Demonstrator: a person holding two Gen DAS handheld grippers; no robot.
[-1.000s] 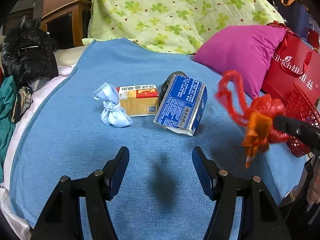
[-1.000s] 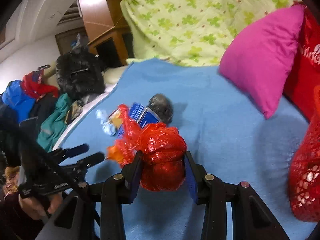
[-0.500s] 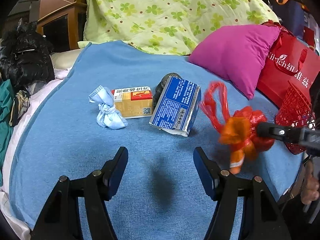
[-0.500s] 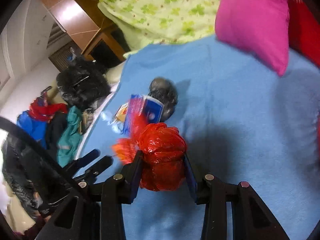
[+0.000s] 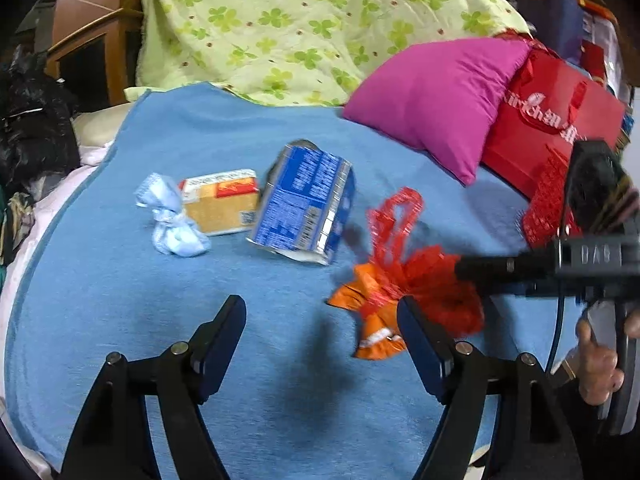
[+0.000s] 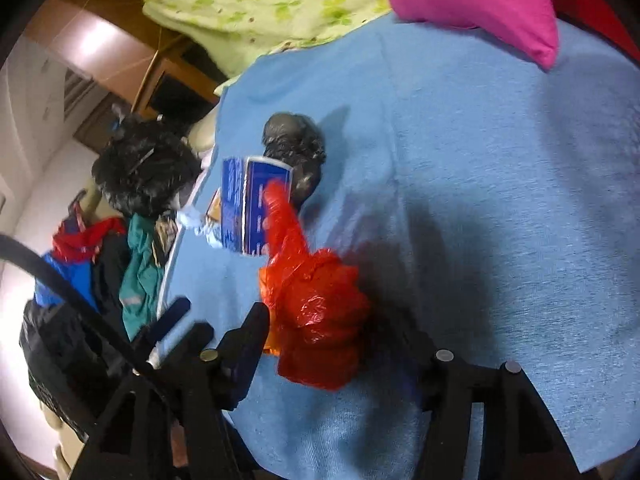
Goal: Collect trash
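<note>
Both claws are spreading their jaws. Right gripper (image 6: 332, 344) has the red plastic bag (image 6: 320, 320) between its jaws, the left pad against the bag and the right one drawn clear, so the bundle is loose, low over the blue blanket (image 6: 500, 200). Left gripper (image 5: 320, 336) has nothing between its jaws; the red bag (image 5: 432, 292), with an orange wrapper (image 5: 372, 320) at its mouth, sits just past that claw's right finger.

Taking the blue carton (image 5: 304, 212) as landmark: it is covered in fine white print too small to read. Touching its left side lies a yellow box (image 5: 220, 200) with a red-and-white label, illegible. Left of that sits a knotted pale blue wad (image 5: 172, 220). Behind the carton lies a dark crumpled lump (image 6: 296, 148). Right of the carton lie a magenta pillow (image 5: 436, 100) and a red paper bag (image 5: 556, 128) with blurred white lettering. Behind the carton rises a green clover quilt (image 5: 300, 20). A hand (image 5: 600, 364) grips the right tool.
</note>
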